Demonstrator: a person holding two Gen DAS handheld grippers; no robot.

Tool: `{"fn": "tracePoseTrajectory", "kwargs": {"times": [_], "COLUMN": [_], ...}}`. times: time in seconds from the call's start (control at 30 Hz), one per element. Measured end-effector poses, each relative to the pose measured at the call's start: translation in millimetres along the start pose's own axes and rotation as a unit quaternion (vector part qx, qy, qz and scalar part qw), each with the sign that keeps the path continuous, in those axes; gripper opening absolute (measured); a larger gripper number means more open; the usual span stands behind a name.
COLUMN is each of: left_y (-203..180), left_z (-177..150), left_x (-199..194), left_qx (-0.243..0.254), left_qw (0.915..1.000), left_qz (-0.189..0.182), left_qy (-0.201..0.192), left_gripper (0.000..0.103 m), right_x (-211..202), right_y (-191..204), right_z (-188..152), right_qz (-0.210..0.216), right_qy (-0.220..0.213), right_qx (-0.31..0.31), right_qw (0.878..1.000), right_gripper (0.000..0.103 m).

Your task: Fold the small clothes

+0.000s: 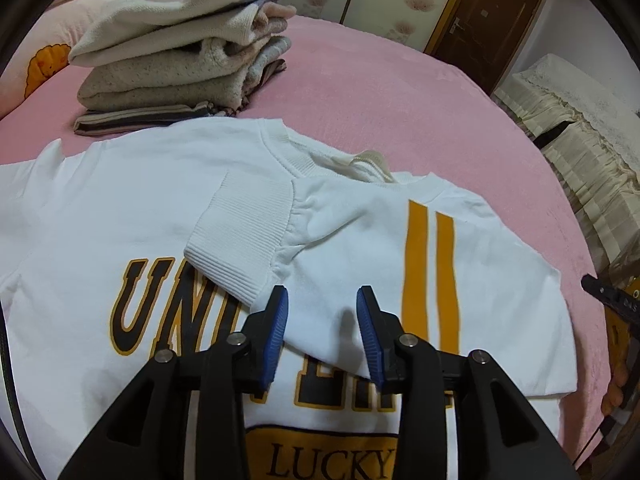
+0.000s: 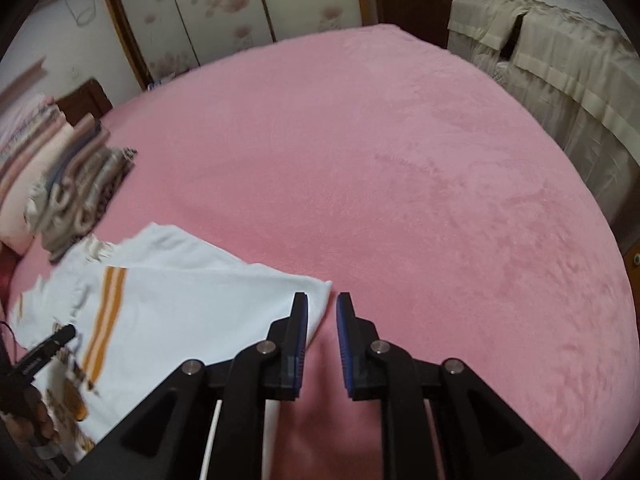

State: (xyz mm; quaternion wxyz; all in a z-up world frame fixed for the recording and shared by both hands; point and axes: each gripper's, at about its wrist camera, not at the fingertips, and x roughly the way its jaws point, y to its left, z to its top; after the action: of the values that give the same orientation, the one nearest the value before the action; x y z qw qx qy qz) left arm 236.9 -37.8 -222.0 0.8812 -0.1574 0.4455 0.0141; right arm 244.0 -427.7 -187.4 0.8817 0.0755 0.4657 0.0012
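Note:
A white sweatshirt [image 1: 120,208] with dark "UNI" lettering and a "LUCKY" patch lies flat on the pink bed [image 1: 400,112]. Its sleeve [image 1: 400,248], with two orange stripes and a ribbed cuff, is folded across the chest. My left gripper [image 1: 322,292] hovers over that sleeve, open, the blue pads wide apart and the cloth lying flat below. My right gripper [image 2: 322,300] stands at the garment's right corner [image 2: 316,288] with a narrow gap between its pads and only pink bedding in it. The sweatshirt [image 2: 180,312] fills the lower left of the right wrist view.
A stack of folded clothes [image 1: 180,52] [image 2: 80,188] sits at the far left of the bed, beside a pink pillow [image 1: 44,60]. Cream-covered furniture [image 1: 568,140] [image 2: 560,80] borders the bed's right side. A wide stretch of pink bedding [image 2: 420,200] lies right of the garment.

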Motion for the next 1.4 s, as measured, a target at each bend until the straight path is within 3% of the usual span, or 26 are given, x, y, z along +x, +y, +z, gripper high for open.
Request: {"fn": "tracePoseTrajectory", "kwargs": {"times": [0.1, 0.2, 0.43, 0.6, 0.67, 0.73, 0.83, 0.93, 1.13, 1.3, 1.4], "left_y": [-7.5, -17.0, -21.2, -18.5, -17.3, -17.4, -22.2, -34.0, -61.8, -80.5, -78.8], "left_z": [-2.9, -6.5, -16.9, -15.3, -15.3, -16.3, -20.4, -28.9, -55.5, -80.4, -89.7], "left_x": [-11.2, -9.2, 8.9, 2.5, -5.0, -16.5, -39.7, -64.0, -106.6, -131.4, -139.5], "left_qx": [0.008, 0.023, 0.037, 0.033, 0.025, 0.021, 0.027, 0.048, 0.112, 0.181, 0.190], "left_qw": [0.9998, 0.9996, 0.9991, 0.9992, 0.9993, 0.9995, 0.9994, 0.9985, 0.9927, 0.9824, 0.9806], "left_qz": [-0.008, -0.009, -0.002, -0.005, -0.011, -0.017, -0.020, -0.027, -0.043, -0.042, -0.042], "left_qy": [-0.017, -0.010, 0.019, 0.023, 0.023, 0.016, 0.002, -0.005, -0.014, -0.022, -0.019], "left_gripper": [0.042, 0.042, 0.042, 0.043, 0.051, 0.067, 0.079, 0.085, 0.087, 0.088, 0.088], "right_x": [-20.5, -20.1, 18.8, 2.0, -11.1, -25.8, -49.3, -70.5, -100.6, -115.1, -121.1], "right_y": [14.9, 40.3, 50.5, 45.8, 44.4, 44.6, 48.1, 55.7, 81.6, 99.4, 107.7], "right_z": [-18.5, -35.6, -76.2, -88.6, -89.3, -90.1, -92.9, -97.3, -113.8, -128.6, -137.8], "right_qz": [0.019, 0.028, -0.029, -0.043, -0.041, -0.036, -0.025, -0.010, 0.010, 0.018, 0.018], "right_qy": [-0.018, -0.012, 0.059, 0.053, 0.048, 0.040, 0.025, 0.010, -0.001, 0.000, 0.002], "right_qx": [-0.002, -0.020, -0.042, -0.037, -0.028, -0.021, -0.011, 0.001, 0.000, -0.011, -0.014], "right_qw": [1.000, 0.999, 0.997, 0.997, 0.998, 0.998, 0.999, 1.000, 1.000, 1.000, 1.000], "right_gripper": [0.014, 0.014, 0.010, 0.010, 0.010, 0.010, 0.010, 0.010, 0.010, 0.010, 0.010]}}
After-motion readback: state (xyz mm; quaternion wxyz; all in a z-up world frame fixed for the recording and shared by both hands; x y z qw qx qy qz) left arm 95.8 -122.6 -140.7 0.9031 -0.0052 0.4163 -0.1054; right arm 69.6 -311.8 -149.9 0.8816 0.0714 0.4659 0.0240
